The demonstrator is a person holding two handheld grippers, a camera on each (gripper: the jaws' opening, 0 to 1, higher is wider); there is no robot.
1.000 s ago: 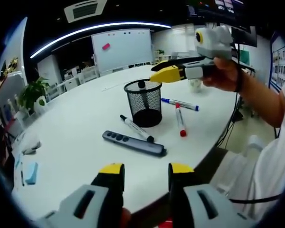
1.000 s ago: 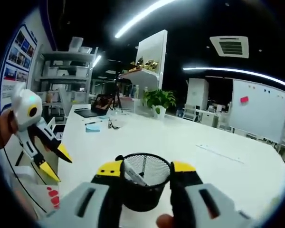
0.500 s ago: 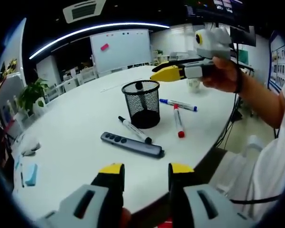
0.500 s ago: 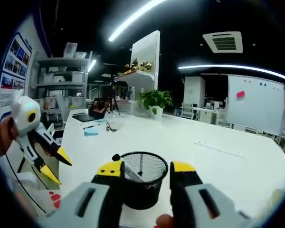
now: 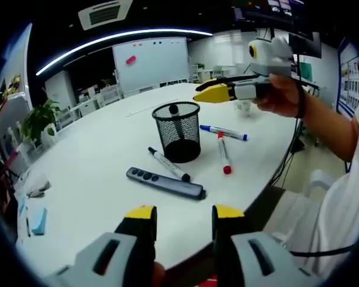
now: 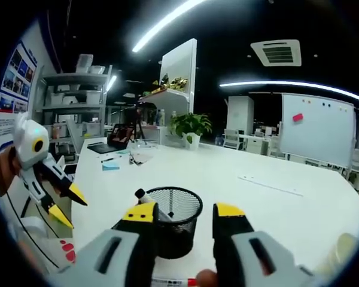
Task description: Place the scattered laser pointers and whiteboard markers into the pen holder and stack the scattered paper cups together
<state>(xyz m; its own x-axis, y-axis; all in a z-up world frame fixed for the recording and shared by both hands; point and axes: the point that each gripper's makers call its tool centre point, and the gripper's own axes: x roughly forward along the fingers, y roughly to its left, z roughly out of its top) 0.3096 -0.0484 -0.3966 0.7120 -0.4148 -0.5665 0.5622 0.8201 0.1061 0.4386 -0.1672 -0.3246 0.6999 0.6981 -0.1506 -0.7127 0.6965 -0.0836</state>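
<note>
Beside pen holder (image 5: 179,130): three markers (image 5: 170,164), one pointer (image 5: 164,182).

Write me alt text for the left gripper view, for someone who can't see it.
A black mesh pen holder with one pen in it stands on a white table; a black marker, a grey laser pointer, a red marker and a blue marker lie around it. The right gripper hovers open above; the left gripper waits open below.
</note>
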